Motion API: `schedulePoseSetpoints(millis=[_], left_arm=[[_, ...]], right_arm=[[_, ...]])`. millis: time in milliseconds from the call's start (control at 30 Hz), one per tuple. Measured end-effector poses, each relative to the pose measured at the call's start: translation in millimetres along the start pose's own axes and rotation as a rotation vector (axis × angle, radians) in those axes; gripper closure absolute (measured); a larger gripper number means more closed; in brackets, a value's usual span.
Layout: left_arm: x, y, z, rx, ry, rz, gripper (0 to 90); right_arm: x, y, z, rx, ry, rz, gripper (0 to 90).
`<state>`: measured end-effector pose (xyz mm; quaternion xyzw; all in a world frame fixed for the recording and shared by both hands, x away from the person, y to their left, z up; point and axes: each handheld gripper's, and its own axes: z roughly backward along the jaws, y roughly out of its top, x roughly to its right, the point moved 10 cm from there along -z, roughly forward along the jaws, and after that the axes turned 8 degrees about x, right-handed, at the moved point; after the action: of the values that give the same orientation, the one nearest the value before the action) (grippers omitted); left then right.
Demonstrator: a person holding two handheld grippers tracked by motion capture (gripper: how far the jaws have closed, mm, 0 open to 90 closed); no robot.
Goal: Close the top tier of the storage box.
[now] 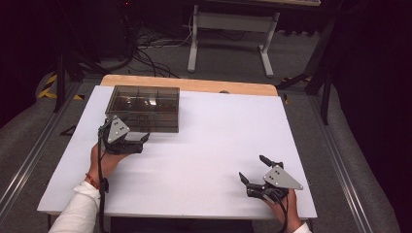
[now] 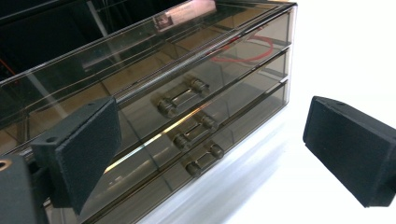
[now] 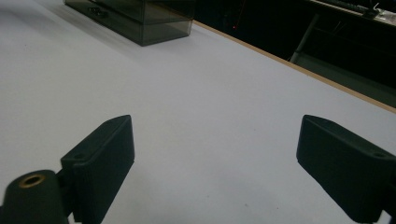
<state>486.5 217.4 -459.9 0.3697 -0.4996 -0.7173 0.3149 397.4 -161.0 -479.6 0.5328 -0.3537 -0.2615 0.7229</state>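
Two tools stand open and empty: the right tool (image 1: 253, 171) rests near the worktop's (image 1: 209, 145) front edge, the left tool (image 1: 137, 136) faces the drawer box (image 1: 144, 108) at the far left. Approach appears under way; next, align on a drawer handle (image 2: 181, 99).

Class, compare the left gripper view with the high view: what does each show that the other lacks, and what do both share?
Left gripper view alone: the three drawer handles on the box's front and a red cord inside it. High view alone: the right tool, open, over bare table near the front edge, both hands, and the floor beyond. Both share: the smoky clear drawer box on the white table and the left tool, open, facing the box.
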Motion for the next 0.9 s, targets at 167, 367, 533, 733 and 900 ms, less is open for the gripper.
schedulePoseSetpoints(millis=[167,367,533,733,900], left_arm=[[2.6,5.5,2.0,0.022,0.005,-0.010,7.8],[8.4,8.4,1.6,0.022,-0.005,-0.024,7.8],[15.2,11.8,1.9,0.025,-0.025,-0.042,7.8],[20.7,15.5,3.9,0.032,-0.037,-0.046,7.3],[26.7,17.7,5.1,0.033,-0.062,-0.054,7.3]], right_arm=[[-1.3,0.4,0.1,0.001,0.004,-0.005,12.2],[-2.5,1.7,0.8,0.003,0.003,-0.005,12.2],[-4.4,2.3,0.6,0.003,0.007,-0.007,12.2],[-7.0,2.5,-0.1,0.003,0.015,-0.010,12.2],[-7.9,2.2,-0.2,0.002,0.018,-0.009,12.2]])
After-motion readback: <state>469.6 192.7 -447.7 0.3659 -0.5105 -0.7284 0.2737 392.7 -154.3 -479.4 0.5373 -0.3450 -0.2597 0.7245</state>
